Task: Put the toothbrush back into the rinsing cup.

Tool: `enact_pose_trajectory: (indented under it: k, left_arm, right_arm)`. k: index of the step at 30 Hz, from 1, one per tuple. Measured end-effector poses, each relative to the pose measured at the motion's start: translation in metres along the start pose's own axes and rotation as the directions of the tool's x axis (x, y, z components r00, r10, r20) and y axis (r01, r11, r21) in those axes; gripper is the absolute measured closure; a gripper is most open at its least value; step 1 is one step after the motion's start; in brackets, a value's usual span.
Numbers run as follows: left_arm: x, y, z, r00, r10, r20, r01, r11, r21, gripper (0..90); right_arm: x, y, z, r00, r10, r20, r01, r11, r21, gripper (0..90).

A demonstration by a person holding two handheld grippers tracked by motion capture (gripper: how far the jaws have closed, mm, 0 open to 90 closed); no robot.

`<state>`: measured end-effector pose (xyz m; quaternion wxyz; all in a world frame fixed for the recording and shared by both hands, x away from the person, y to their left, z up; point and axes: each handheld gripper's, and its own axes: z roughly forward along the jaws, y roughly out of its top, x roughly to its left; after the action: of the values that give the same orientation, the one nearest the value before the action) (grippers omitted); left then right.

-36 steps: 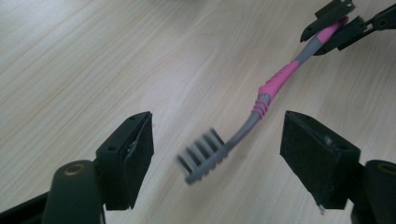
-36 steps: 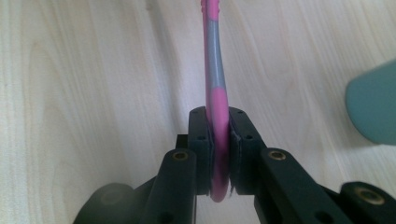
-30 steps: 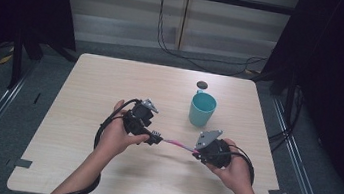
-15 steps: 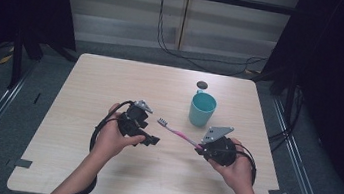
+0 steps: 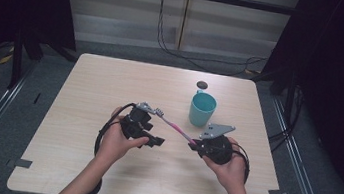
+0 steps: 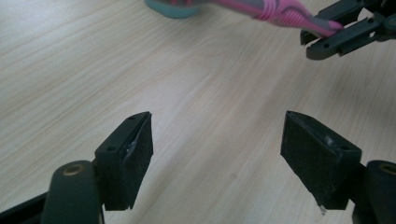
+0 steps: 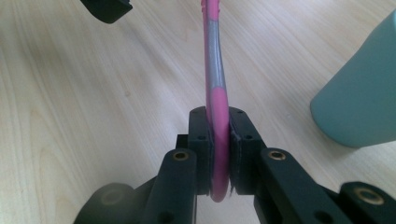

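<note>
Right gripper (image 7: 218,154) jaws clamped on pink toothbrush (image 5: 174,125) handle end, brush pointing to 10 o'clock; left gripper (image 6: 217,154) jaws wide open, empty over worktop (image 5: 90,86); no readable markings.

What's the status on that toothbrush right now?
Right gripper shut on toothbrush handle. Left gripper open, nothing between jaws. Cup just beyond, path to it clear.
</note>
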<state>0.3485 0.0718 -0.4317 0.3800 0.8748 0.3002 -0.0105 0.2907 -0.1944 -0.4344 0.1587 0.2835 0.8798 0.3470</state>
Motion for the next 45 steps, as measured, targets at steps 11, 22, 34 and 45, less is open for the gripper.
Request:
enact_pose_trajectory:
  k: [11,22,34,45]
  left_arm:
    - [0.001,-0.001,0.0,0.9981,-0.05,0.037,0.052,0.9961,-0.071,30.3]
    - [-0.002,0.003,0.005,0.9924,-0.07,0.101,0.082,0.9893,-0.12,34.8]
    - [-0.004,0.006,0.007,0.9801,-0.102,0.17,0.132,0.9753,-0.177,46.1]
    - [-0.002,0.003,0.006,0.9736,-0.13,0.188,0.165,0.9683,-0.187,66.9]
  right_arm:
    - [0.008,0.007,0.012,0.9996,0.008,-0.029,-0.009,1.0,-0.026,81.5]
    - [0.011,0.009,0.017,0.9993,0.018,-0.033,-0.019,0.999,-0.041,81.5]
    - [0.019,0.016,0.023,0.9983,0.048,-0.033,-0.05,0.997,-0.063,81.5]
    - [0.022,0.017,0.026,0.9956,0.088,-0.031,-0.09,0.993,-0.071,81.4]
